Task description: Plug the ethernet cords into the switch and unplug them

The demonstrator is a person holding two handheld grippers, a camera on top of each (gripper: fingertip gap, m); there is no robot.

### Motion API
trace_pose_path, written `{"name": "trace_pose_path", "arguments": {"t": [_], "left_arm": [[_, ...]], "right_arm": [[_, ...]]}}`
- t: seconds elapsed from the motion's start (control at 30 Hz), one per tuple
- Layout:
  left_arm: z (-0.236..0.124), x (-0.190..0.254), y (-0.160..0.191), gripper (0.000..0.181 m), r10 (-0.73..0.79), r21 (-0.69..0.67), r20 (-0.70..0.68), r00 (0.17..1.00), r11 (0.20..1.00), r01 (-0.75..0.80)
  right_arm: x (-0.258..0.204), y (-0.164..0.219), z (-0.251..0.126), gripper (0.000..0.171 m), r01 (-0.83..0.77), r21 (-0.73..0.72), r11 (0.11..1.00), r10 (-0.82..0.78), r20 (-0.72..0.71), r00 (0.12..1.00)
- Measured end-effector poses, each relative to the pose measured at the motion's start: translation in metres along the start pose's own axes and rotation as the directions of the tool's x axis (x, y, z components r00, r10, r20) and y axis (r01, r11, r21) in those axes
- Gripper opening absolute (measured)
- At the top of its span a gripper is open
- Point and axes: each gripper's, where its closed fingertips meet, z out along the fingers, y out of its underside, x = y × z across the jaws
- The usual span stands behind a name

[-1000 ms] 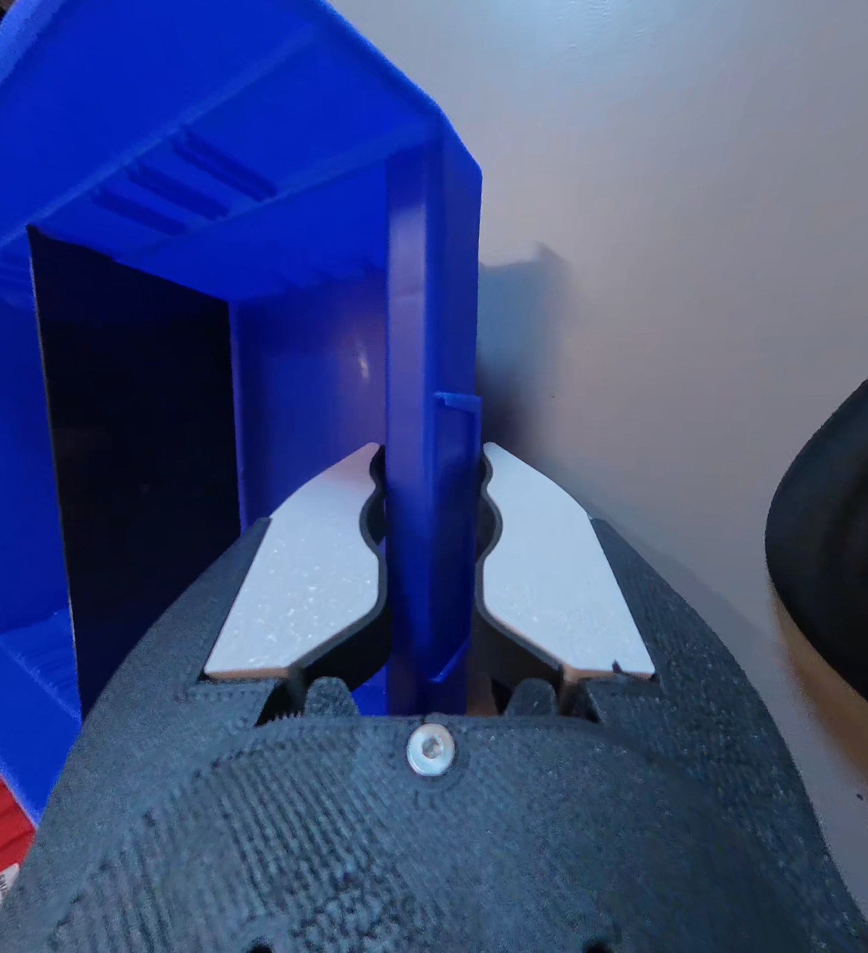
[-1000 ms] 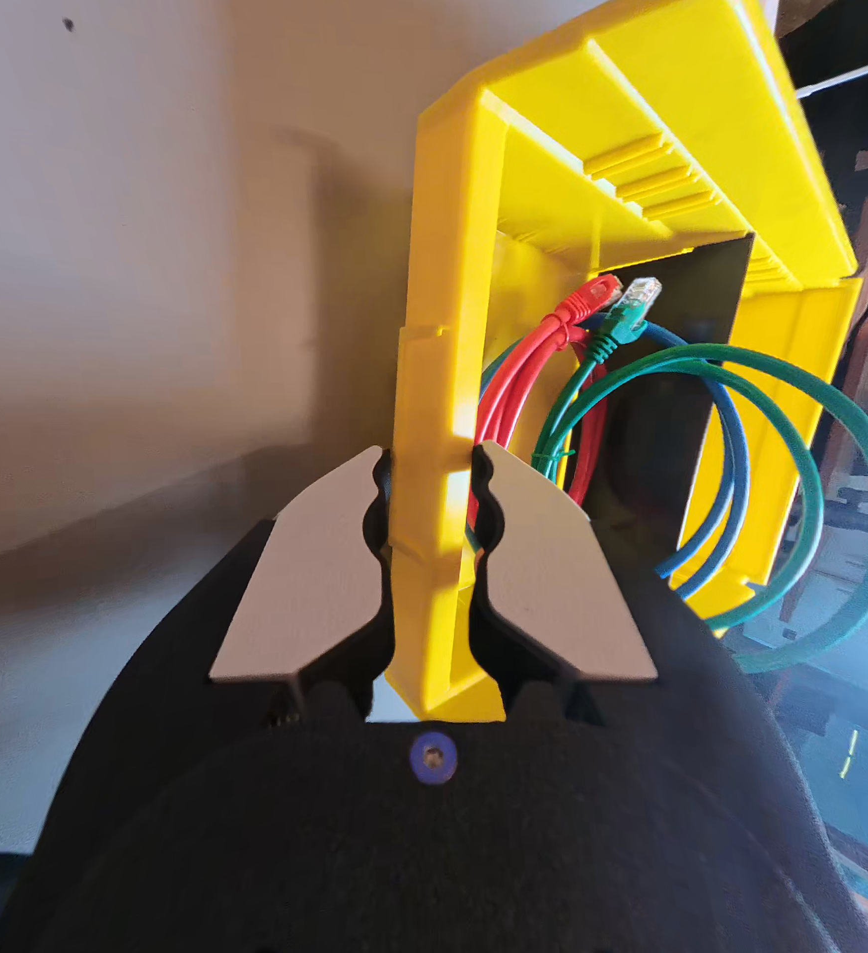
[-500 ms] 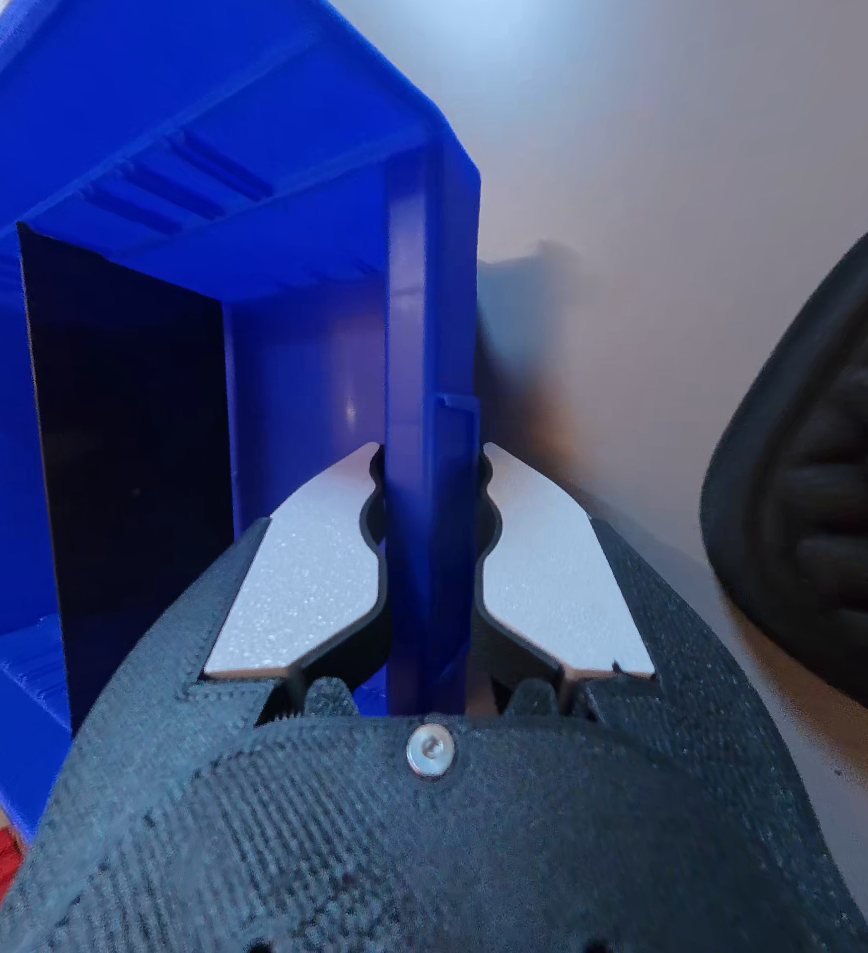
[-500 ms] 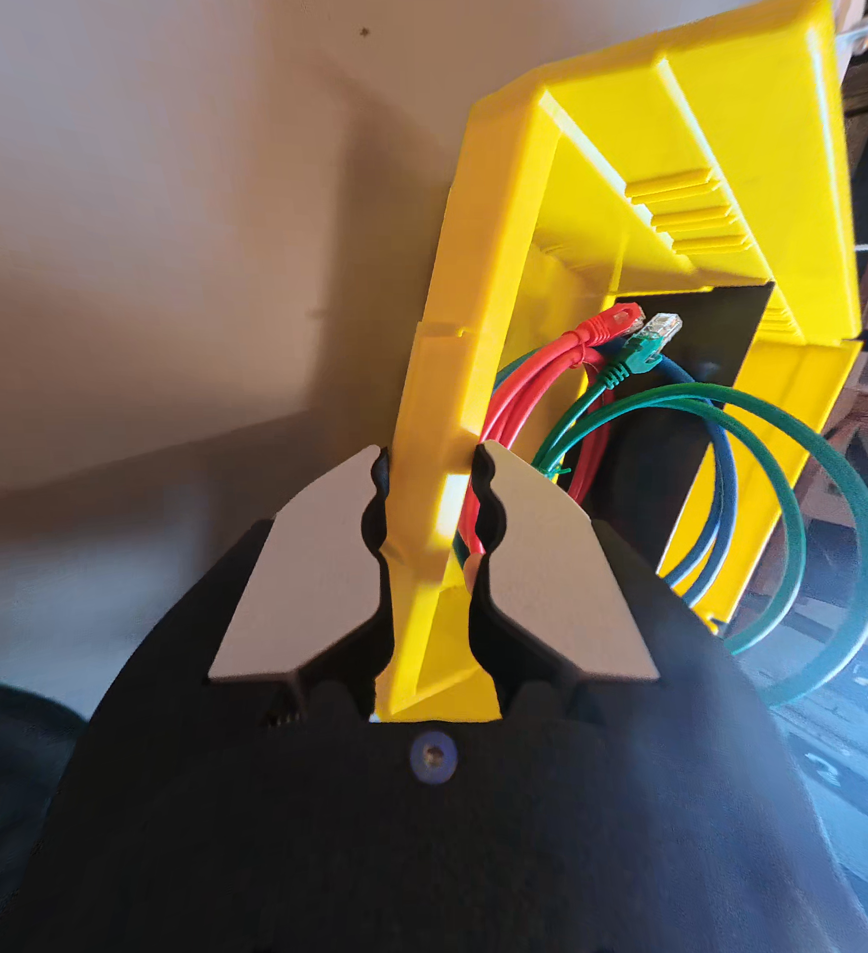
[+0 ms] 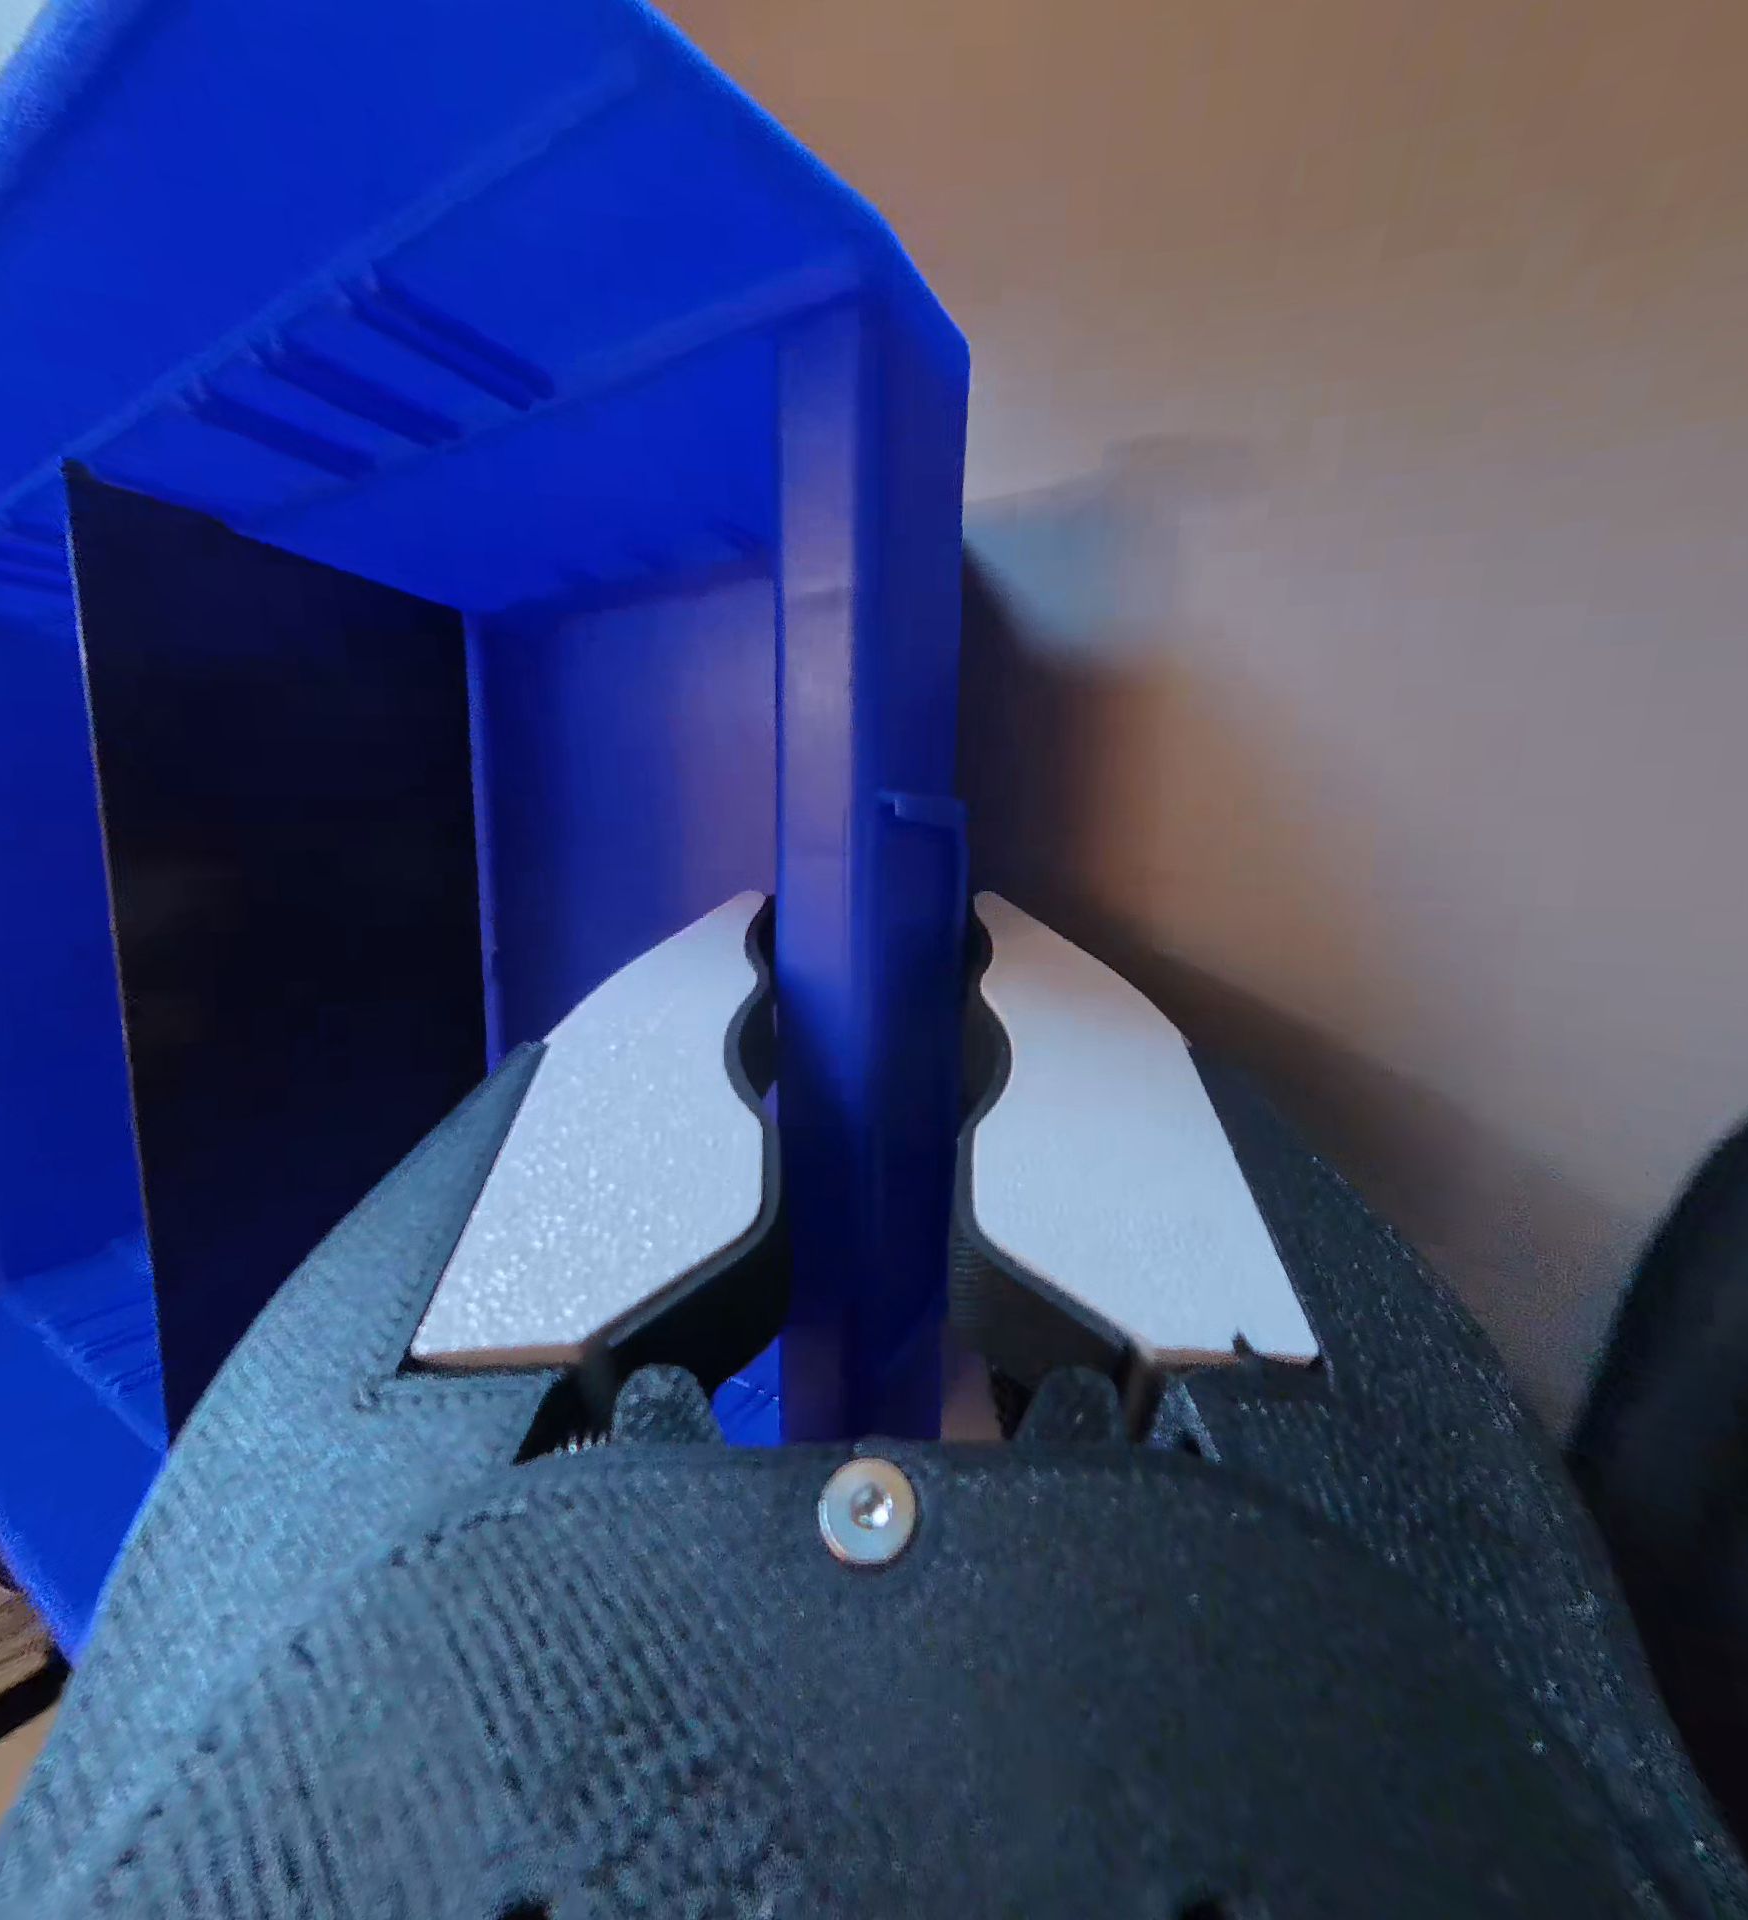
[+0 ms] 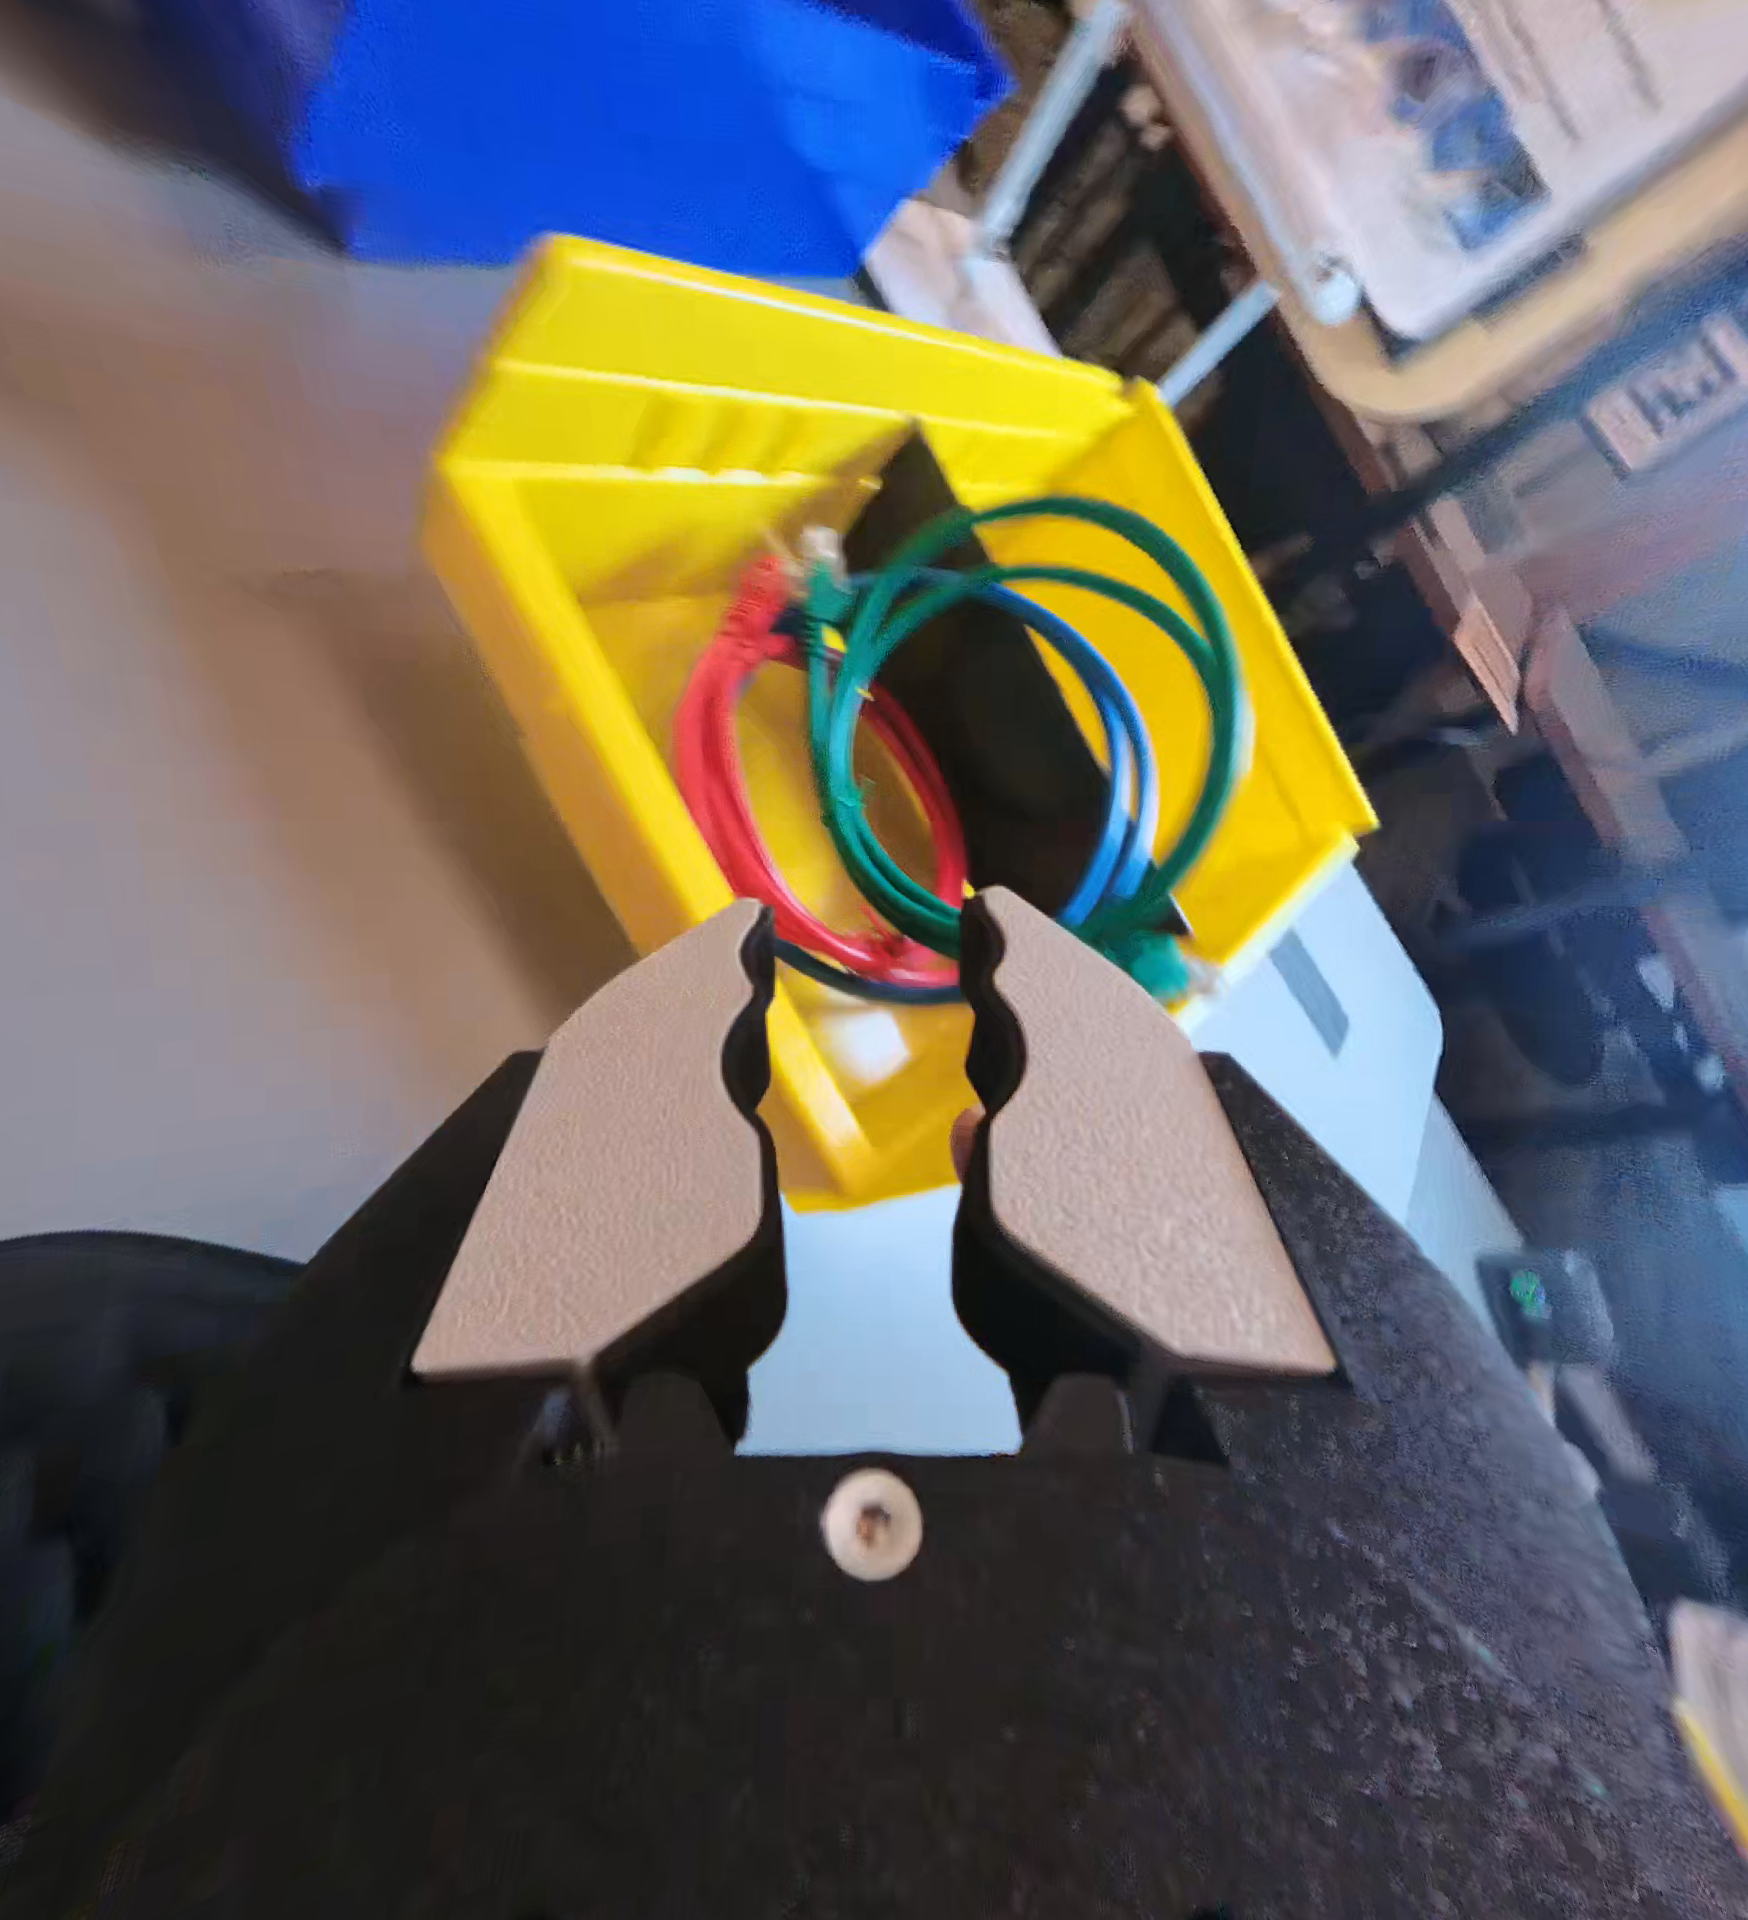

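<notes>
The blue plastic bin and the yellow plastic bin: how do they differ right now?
The blue plastic bin has its wall clamped in the left tool; the yellow plastic bin lies free ahead of the open right tool. The blue bin shows only a dark panel inside; the yellow bin holds coiled red, green and blue ethernet cords. Both share one ribbed, open-topped shape.

Blue bin point(image 5: 434, 343) fills 10 o'clock, beige wall point(image 5: 1369, 416) at 2. Yellow bin point(image 6: 1254, 665) centre frame, blurry shelves point(image 6: 1576, 520) at 3.

- Blue bin point(image 5: 350, 343): left side cut off by frame edge; dark interior unreadable.
- Yellow bin point(image 6: 641, 436) and coiled cords point(image 6: 854, 727): motion-blurred, plug details unclear.
- Background shelving point(image 6: 1576, 623): smeared.
</notes>
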Motion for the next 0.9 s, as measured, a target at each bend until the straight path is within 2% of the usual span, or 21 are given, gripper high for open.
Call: {"name": "trace_pose_path", "arguments": {"t": [0.1,0.2,0.23,0.3,0.37,0.43,0.53,0.6,0.67,0.77,0.9], "left_arm": [[0.004,-0.006,-0.024,0.032,0.007,0.078,0.038,0.999,0.997,-0.01],[-0.015,-0.008,-0.068,0.029,-0.092,0.214,0.077,0.993,0.974,0.074],[-0.023,-0.003,-0.088,0.027,-0.169,0.283,0.044,0.985,0.947,0.15],[-0.032,0.021,-0.132,0.031,-0.356,0.378,-0.172,0.919,0.837,0.395],[-0.032,0.044,-0.166,0.039,-0.485,0.366,-0.387,0.784,0.699,0.614],[-0.022,0.054,-0.184,0.048,-0.549,0.337,-0.454,0.702,0.623,0.706],[-0.002,0.039,-0.191,0.054,-0.615,0.387,-0.349,0.707,0.593,0.706],[0.005,0.027,-0.197,0.054,-0.651,0.411,-0.315,0.691,0.563,0.717],[0.015,0.016,-0.196,0.052,-0.677,0.407,-0.245,0.694,0.578,0.707],[0.022,0.011,-0.2,0.045,-0.695,0.399,-0.237,0.678,0.567,0.721],[0.03,0.005,-0.196,0.034,-0.705,0.412,-0.207,0.678,0.566,0.714]], "right_arm": [[0.026,0.032,-0.012,0.047,-0.19,-0.009,0.982,0.189,-0.078,0.979],[0.029,0.062,-0.016,0.055,-0.27,-0.047,0.962,0.263,-0.117,0.958],[0.026,0.069,-0.014,0.056,-0.297,-0.062,0.953,0.289,-0.111,0.951],[0.018,0.077,-0.005,0.06,-0.375,-0.077,0.924,0.37,-0.071,0.926],[0.011,0.073,0.006,0.063,-0.462,-0.066,0.884,0.463,-0.004,0.886],[0.011,0.067,0.017,0.062,-0.508,-0.046,0.86,0.51,0.031,0.86],[0.013,0.058,0.029,0.056,-0.535,-0.019,0.845,0.535,0.056,0.843],[0.017,0.059,0.034,0.053,-0.517,-0.023,0.856,0.517,0.012,0.856],[0.022,0.061,0.038,0.051,-0.505,-0.022,0.863,0.504,-0.035,0.863],[0.029,0.064,0.042,0.05,-0.495,-0.019,0.868,0.492,-0.09,0.866],[0.029,0.063,0.047,0.048,-0.525,-0.004,0.851,0.523,-0.074,0.849]]}}
